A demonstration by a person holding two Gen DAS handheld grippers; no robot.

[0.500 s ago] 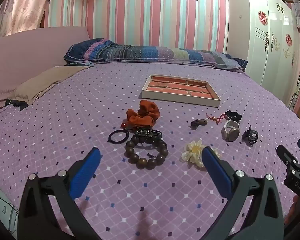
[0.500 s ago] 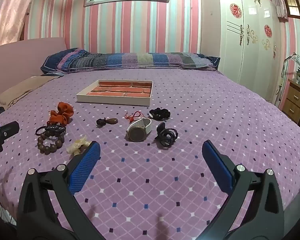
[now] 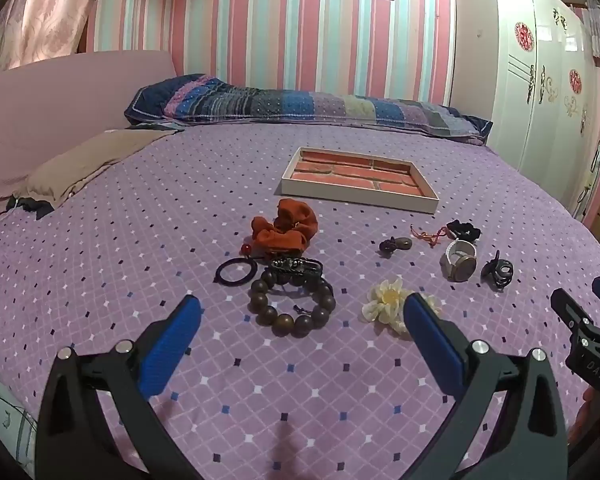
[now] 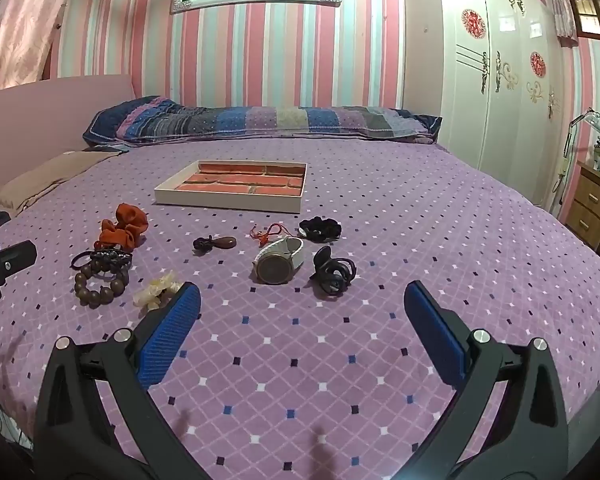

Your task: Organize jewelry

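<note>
On the purple bedspread lies a row of jewelry: a brown bead bracelet [image 3: 292,300], an orange scrunchie [image 3: 286,226], a black hair ring [image 3: 236,271], a cream flower clip [image 3: 386,304], a white-strapped watch [image 4: 278,262], a black claw clip [image 4: 332,270] and a black scrunchie [image 4: 320,228]. Behind them sits a shallow tray [image 3: 360,198] with a brick-pattern bottom, nothing in it. My left gripper [image 3: 300,320] hovers open just short of the bracelet. My right gripper [image 4: 302,312] hangs open in front of the watch, nothing between its pads.
A small dark pendant [image 4: 214,243] and a red cord [image 4: 268,233] lie mid-row. A striped pillow [image 4: 260,122] lines the headboard wall; a white wardrobe [image 4: 500,92] and a wooden drawer unit [image 4: 590,210] stand right of the bed.
</note>
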